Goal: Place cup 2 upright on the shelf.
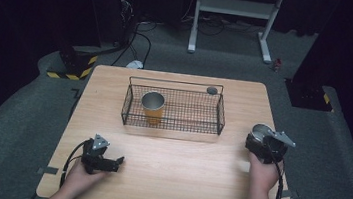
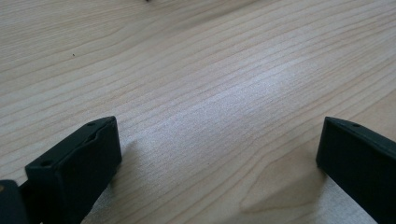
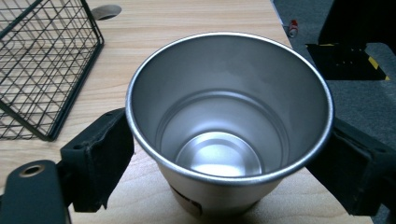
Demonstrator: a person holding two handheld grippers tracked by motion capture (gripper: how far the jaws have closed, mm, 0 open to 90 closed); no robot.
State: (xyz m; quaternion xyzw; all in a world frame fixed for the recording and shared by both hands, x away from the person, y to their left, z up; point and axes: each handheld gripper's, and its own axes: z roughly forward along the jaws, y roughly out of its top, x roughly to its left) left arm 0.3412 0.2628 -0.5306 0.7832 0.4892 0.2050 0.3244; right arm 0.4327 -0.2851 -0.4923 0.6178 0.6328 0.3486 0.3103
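A steel cup (image 3: pixel 229 93) stands upright on the table near its right edge, with my right gripper (image 3: pixel 229 144) shut on it, one jaw pressed to each side. From above, that cup (image 1: pixel 260 130) sits at the tip of the right gripper (image 1: pixel 263 139), just right of the wire basket. My left gripper (image 1: pixel 118 163) rests low at the front left of the table. Its jaws are wide apart over bare wood, so the left gripper (image 2: pixel 219 140) is open with nothing between them. A second cup (image 1: pixel 152 106), yellow outside and steel inside, stands upright in the basket's left half.
The black wire basket (image 1: pixel 171 125) sits mid-table toward the back; its corner (image 3: pixel 51 133) lies close to the left of the held cup. A grey round disc (image 1: pixel 212 90) lies behind the basket. The table's right edge (image 1: pixel 278 156) is next to the right gripper.
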